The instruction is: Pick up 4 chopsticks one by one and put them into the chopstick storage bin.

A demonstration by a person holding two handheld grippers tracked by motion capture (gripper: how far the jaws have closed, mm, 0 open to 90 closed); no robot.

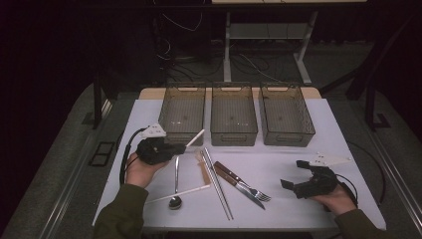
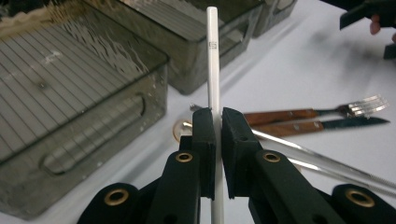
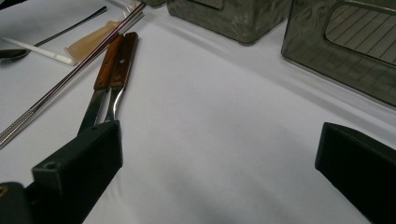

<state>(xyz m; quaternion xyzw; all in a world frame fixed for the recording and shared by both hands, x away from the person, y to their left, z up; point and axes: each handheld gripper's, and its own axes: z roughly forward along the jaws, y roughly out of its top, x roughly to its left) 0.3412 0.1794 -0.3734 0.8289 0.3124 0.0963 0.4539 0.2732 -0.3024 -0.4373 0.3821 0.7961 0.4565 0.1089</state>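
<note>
Now | left gripper [image 1: 175, 151]: jaws clamped on slim white plastic chopstick [image 2: 213, 60], pointing toward 2 o'clock, just before leftmost smoked-grey plastic bin [image 1: 183, 112] | right gripper [image 1: 293, 175]: jaws wide apart, nothing between, at table's 4 o'clock.

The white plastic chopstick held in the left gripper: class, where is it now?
In the high view the white plastic chopstick sits left of centre, clamped in the left gripper, its tip by the leftmost grey bin.
</note>
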